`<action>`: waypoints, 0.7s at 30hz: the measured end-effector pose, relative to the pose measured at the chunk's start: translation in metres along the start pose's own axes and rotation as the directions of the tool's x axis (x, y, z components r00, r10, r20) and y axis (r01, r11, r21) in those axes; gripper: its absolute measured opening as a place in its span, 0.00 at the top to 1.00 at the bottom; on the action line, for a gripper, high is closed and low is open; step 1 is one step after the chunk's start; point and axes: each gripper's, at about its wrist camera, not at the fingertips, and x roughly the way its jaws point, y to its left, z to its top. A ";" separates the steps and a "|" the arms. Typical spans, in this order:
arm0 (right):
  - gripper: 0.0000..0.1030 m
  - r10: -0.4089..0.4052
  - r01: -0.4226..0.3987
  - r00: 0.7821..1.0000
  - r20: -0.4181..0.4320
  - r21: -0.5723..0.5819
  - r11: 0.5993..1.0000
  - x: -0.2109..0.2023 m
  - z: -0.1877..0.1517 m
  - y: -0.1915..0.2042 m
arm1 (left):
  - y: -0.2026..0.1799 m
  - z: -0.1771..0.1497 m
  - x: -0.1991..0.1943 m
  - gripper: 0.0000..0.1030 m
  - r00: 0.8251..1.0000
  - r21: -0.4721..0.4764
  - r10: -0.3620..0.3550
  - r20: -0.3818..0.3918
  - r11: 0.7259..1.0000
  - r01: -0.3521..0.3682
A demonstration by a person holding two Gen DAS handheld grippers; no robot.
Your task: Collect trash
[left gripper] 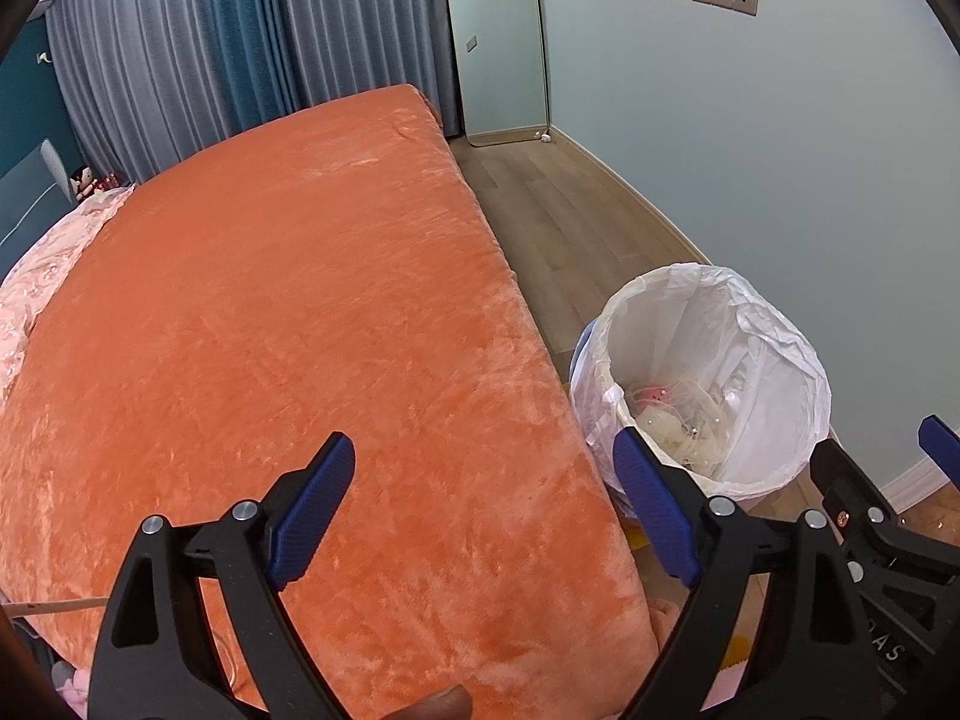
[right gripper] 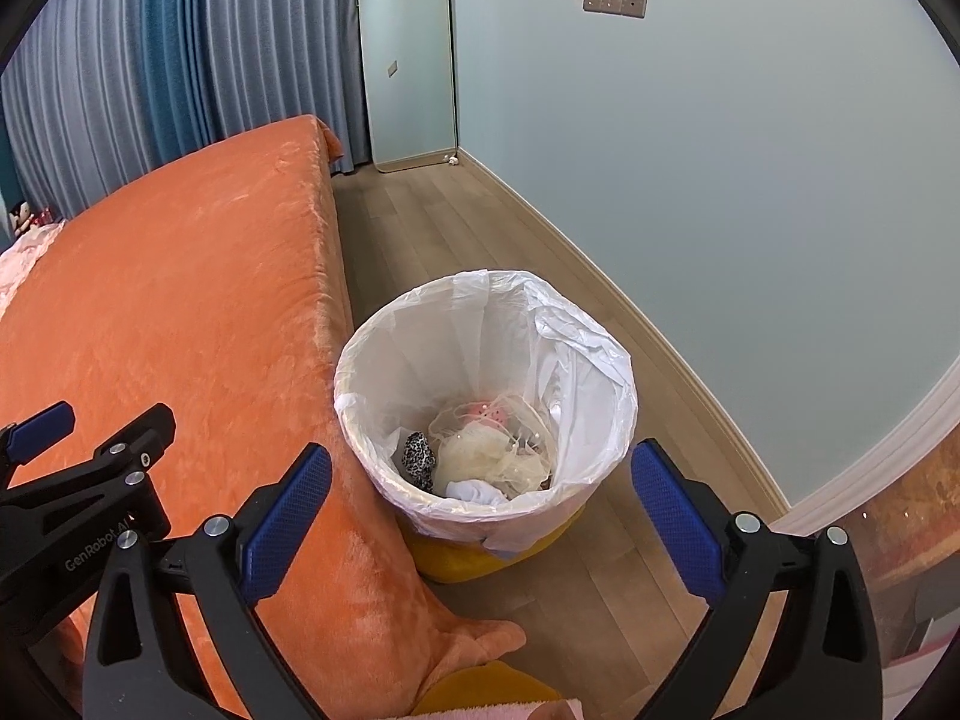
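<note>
A bin with a white plastic liner (right gripper: 480, 324) stands on the wooden floor beside the bed; it also shows in the left wrist view (left gripper: 750, 324). Inside lie trash items: cream netting (right gripper: 492, 456), a pink piece (right gripper: 489, 411), a leopard-print piece (right gripper: 417, 456) and white cloth (right gripper: 474, 489). My right gripper (right gripper: 480, 516) is open and empty, above the bin's near rim. My left gripper (left gripper: 480, 510) is open and empty, over the bed's right edge. The right gripper shows in the left wrist view (left gripper: 882, 468); the left gripper shows in the right wrist view (right gripper: 96, 426).
An orange plush blanket (left gripper: 288, 312) covers the bed. A pink quilt (left gripper: 54, 264) lies at its far left. A mirror (right gripper: 408, 60) leans in the corner by blue-grey curtains (left gripper: 180, 30). The pale wall (right gripper: 720, 180) runs along the right of the floor strip (right gripper: 432, 228).
</note>
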 end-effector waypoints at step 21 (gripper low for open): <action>0.07 0.008 -0.008 1.000 0.000 -0.016 1.000 -0.003 -0.003 0.008 | 0.005 -0.001 0.000 0.19 1.000 -0.010 0.015 -0.008 1.000 -0.015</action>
